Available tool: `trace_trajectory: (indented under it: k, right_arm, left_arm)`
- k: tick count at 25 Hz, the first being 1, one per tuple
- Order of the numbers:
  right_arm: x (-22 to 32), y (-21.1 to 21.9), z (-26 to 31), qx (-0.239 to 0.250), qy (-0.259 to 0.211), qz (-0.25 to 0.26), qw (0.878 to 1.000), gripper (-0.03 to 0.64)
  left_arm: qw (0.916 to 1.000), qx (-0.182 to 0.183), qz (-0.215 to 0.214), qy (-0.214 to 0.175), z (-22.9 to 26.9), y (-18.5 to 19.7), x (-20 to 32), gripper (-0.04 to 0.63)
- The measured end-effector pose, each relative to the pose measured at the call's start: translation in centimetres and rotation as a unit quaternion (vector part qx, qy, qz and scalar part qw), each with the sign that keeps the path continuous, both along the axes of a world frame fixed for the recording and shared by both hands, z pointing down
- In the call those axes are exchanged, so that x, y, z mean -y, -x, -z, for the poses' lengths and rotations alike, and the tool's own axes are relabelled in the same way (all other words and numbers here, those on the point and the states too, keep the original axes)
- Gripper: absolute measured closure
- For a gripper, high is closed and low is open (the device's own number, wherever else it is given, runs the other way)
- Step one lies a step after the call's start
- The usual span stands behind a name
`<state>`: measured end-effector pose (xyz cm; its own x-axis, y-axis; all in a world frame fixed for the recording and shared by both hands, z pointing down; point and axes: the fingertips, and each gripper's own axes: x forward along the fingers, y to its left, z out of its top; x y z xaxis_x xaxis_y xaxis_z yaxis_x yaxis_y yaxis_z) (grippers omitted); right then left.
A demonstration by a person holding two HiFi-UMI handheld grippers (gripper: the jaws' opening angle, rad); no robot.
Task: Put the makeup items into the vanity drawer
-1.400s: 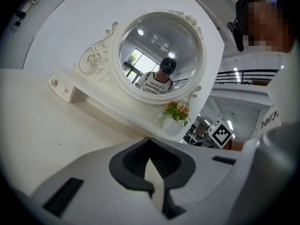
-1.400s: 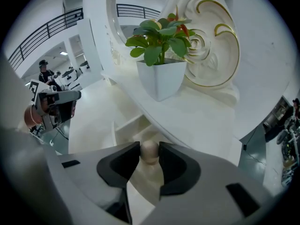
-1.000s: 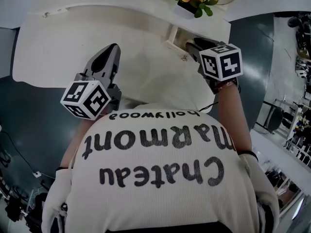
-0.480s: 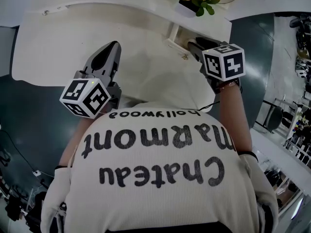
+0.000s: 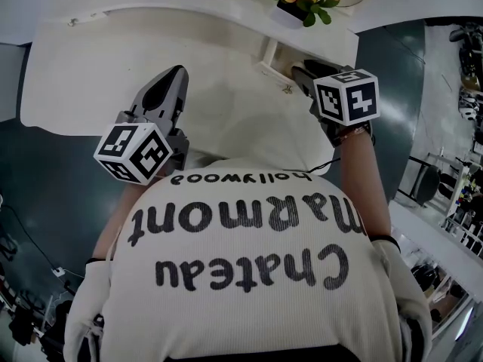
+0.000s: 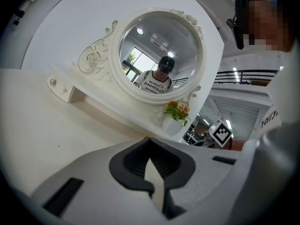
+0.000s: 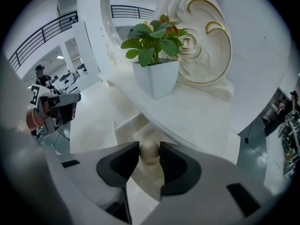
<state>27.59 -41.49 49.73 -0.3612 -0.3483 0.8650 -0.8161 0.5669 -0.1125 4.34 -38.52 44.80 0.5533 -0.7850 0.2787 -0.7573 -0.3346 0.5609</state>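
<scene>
White vanity (image 5: 90,74) on dark floor (image 5: 53,172); right claw (image 7: 149,148) clamps drawer knob (image 7: 149,154), left claw (image 6: 150,142) closed.

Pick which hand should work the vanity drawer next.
Right. Its tool grips the drawer knob, with the drawer right ahead. The left tool is shut, empty, over the tabletop facing the mirror, away from that drawer.

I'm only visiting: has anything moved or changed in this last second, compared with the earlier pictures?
Nothing visibly changed. The right gripper keeps its jaws closed on the drawer knob, the left gripper stays shut above the vanity top, and the drawer is open as far as before.
</scene>
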Motion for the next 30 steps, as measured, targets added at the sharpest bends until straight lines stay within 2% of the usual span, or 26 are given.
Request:
trace_trajectory:
  k: [20,30]
  right_arm:
    - [-0.1,-0.4,0.0,0.0,0.003,-0.03,1.0,0.454]
    - [-0.2,-0.4,0.1,0.01,-0.01,-0.072,0.997,0.454]
  left_arm:
    - [0.9999,-0.007,-0.015,-0.003,0.3,-0.1,0.6,0.588]
    - [0.9984,-0.013,-0.05,-0.021,1.4,-1.1,1.0,0.588]
